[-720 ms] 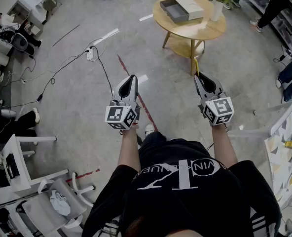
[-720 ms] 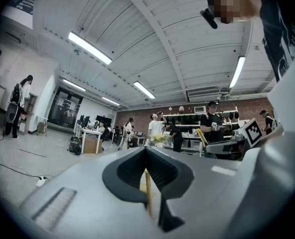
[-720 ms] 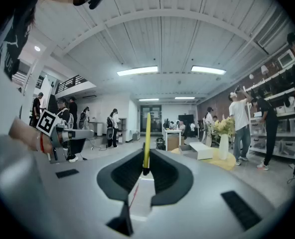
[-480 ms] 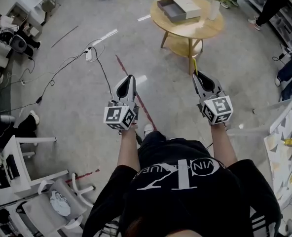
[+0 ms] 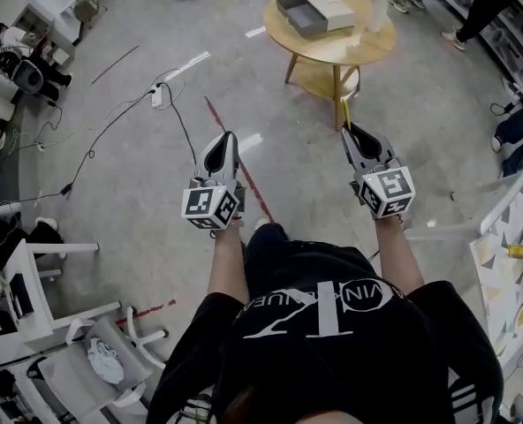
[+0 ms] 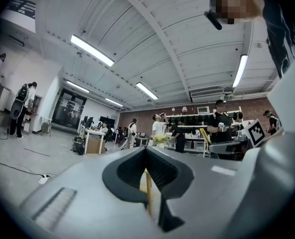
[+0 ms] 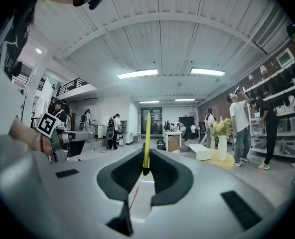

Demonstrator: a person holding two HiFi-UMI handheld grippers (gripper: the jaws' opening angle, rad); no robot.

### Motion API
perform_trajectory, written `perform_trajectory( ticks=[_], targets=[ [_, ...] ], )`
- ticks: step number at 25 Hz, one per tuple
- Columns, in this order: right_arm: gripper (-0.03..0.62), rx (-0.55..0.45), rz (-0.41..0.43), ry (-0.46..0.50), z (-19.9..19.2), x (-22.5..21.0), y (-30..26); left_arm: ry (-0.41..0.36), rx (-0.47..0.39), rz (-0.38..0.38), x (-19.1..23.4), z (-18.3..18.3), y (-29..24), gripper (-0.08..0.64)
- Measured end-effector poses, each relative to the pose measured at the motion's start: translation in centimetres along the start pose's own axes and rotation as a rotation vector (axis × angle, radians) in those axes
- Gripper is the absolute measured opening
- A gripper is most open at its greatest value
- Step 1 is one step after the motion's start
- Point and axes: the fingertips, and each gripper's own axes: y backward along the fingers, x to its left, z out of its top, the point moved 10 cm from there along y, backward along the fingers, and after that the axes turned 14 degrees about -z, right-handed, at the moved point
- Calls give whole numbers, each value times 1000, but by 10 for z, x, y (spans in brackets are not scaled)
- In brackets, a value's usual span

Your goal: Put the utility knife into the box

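Left gripper (image 5: 229,138): lower centre-left of the head view; jaws together, nothing between them
Grey open cardboard box (image 5: 299,14): top centre, on the round wooden table (image 5: 350,49); well apart from both grippers
Right gripper (image 5: 346,131): centre-right; jaws pinched on the slim yellow utility knife (image 5: 345,113), which juts toward the table
Risk: the hold seems to be on the knife's tail only (thin purchase); a knock against the box wall could twist it loose

Round table (image 5: 350,49) with box (image 5: 301,16), vase (image 5: 375,20)
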Motion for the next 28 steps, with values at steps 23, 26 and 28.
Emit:
perform_trajectory(
  ticks=[23,26,28],
  targets=[
    [52,53,-130,-58,-16,-65,-98,2,52,-182,78,-8,-158,11],
    [52,77,-141,-78,-20,-67,-123,7,74,-195,98,-10,-175,11],
    [52,88,-142,-84,-21,-66,-139,24,82,-187,114,-12,-183,11]
  ],
)
